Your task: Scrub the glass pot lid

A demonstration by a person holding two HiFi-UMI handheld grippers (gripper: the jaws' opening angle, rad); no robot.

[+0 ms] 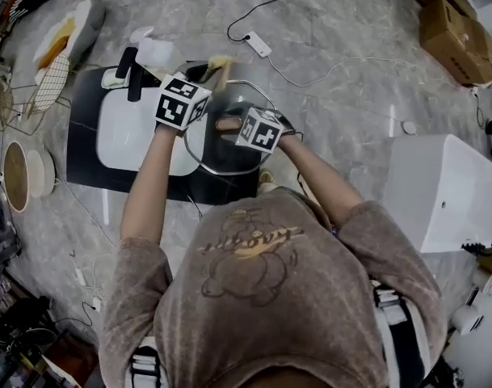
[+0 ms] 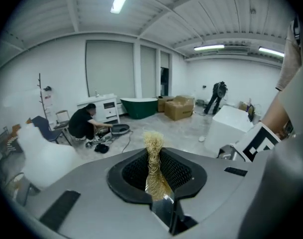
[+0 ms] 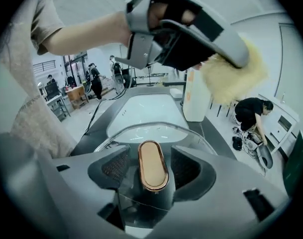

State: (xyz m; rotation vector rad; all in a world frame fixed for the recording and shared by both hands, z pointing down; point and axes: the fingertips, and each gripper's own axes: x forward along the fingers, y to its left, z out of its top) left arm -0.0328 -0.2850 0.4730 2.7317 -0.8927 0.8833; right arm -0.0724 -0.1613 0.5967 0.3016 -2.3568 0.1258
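- My shirt (image 1: 262, 297), soft brown knit, fills the lower head view.
- Left gripper (image 2: 158, 178): jaws pinched tight on the scrubber (image 2: 152, 148), a straw-coloured, wiry wad. Its lower end is lost between the pads.
- Right gripper (image 3: 151, 158): jaws parted, with the oval, copper-rimmed knob (image 3: 152, 176) between them and a slim gap on each side.
- Lid (image 3: 158, 132): round clear glass with a metal rim, over the black counter (image 1: 84, 95) at the white sink (image 1: 124, 128). Its near rim is hidden under my jaws.

Cardboard boxes (image 1: 458, 29), white power strip (image 1: 258, 44), white bottle (image 1: 158, 53), green tub (image 2: 139, 107)
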